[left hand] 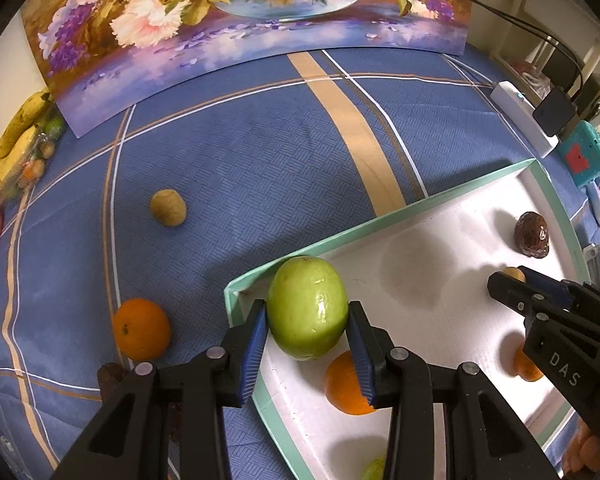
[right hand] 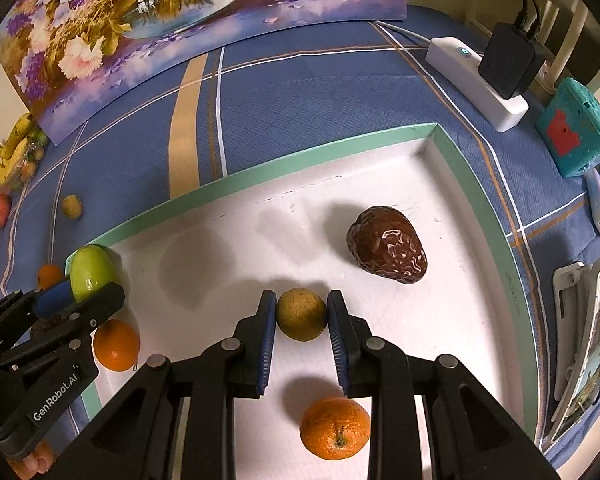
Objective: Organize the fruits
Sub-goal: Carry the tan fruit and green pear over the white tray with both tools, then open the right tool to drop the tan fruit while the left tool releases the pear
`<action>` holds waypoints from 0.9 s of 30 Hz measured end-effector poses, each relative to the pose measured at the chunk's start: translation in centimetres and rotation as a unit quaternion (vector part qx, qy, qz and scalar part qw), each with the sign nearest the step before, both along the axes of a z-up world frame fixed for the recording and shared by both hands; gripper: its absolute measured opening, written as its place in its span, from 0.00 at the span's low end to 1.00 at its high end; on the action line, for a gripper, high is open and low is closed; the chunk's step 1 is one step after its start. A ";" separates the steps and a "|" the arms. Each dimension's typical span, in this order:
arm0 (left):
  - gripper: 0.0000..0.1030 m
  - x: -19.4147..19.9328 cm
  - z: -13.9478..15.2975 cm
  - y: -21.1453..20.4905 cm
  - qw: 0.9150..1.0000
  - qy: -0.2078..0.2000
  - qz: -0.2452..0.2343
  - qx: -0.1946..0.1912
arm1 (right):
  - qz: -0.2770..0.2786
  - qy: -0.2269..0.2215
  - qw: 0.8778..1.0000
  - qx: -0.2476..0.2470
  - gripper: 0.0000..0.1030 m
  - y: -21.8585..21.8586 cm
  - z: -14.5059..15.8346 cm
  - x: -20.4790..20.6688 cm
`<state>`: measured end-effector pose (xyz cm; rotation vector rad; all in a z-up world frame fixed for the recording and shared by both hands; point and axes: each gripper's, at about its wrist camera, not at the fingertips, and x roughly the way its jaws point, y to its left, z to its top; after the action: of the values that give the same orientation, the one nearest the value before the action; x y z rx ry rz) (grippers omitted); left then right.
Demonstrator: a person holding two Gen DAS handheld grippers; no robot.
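Gripping a smooth, glossy green fruit point(left hand: 308, 314) between its blue pads, the left gripper point(left hand: 308, 322) holds it at the near left corner of the white tray point(left hand: 440, 208), lower centre of its view. The right gripper point(right hand: 302, 316) is clamped on a small, dull yellowish-brown fruit point(right hand: 301, 314) mid-tray, left of and below a wrinkled dark brown fruit point(right hand: 387, 245).

White letters "DAS" stand on the black body of the right gripper point(left hand: 504, 282), seen at the right edge of the left wrist view. "GenRobot.AI" is printed in white along the black body of the left gripper point(right hand: 80, 292), seen in the right wrist view. Small print on the tray's teal rim point(right hand: 512, 292) is too small to read.
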<state>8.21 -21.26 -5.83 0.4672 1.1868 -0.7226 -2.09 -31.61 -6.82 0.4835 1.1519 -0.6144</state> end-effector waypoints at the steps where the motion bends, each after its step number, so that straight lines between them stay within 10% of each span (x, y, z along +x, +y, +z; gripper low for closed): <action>1: 0.41 0.0 0.0 0.0 1.000 0.001 0.000 0.000 | 0.000 0.000 1.000 -0.001 0.26 0.0 -0.1 0.0; 27: 0.44 1.3 7.8 2.5 0.997 -0.035 0.018 -0.072 | 0.010 -0.046 0.997 -0.057 0.27 0.7 6.7 -0.9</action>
<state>9.49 -18.71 1.95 0.3482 1.0671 -0.7485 -3.00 -30.89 -0.15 0.3984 1.0263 -0.6308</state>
